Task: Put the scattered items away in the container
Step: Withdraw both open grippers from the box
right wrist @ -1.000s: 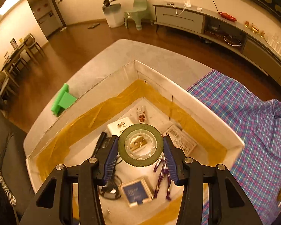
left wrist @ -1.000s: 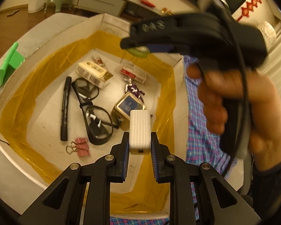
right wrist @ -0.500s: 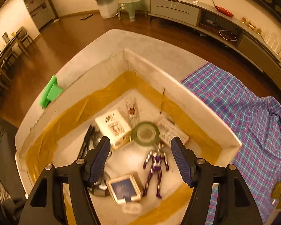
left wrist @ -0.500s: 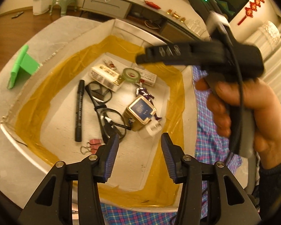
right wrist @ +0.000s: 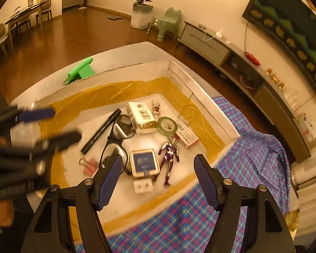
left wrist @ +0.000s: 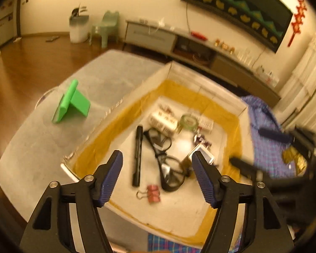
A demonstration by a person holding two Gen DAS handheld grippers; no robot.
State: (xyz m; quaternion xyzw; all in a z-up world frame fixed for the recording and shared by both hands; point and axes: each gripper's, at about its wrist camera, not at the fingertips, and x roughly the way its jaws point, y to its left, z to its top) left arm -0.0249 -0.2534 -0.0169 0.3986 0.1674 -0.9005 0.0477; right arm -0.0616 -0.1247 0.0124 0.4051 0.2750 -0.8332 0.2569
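Note:
The white cardboard box [right wrist: 202, 97] with yellow tape inside holds several items: a white charger [right wrist: 143, 186], a green tape roll [right wrist: 168, 125], a square tin [right wrist: 144, 162], a purple figure [right wrist: 169, 152], glasses [right wrist: 113, 143], a black marker [right wrist: 101, 131], a pink binder clip [right wrist: 90, 166] and small cartons [right wrist: 140, 117]. My left gripper [left wrist: 157, 179] is open and empty above the box's near side. My right gripper [right wrist: 158, 181] is open and empty above the box's other side. The box [left wrist: 191, 71], tape roll [left wrist: 188, 122], marker [left wrist: 138, 155] and clip [left wrist: 153, 193] also show in the left wrist view.
A green phone stand [left wrist: 71, 102] sits on the grey table [left wrist: 31, 139] left of the box; it also shows in the right wrist view [right wrist: 80, 70]. A plaid cloth [right wrist: 252, 160] lies beside the box, with a gold wrapper [left wrist: 295, 161] on it.
Both grippers let go: the charger dropped from the left and the tape roll from the right into the box. Both then opened wider and pulled up and back.

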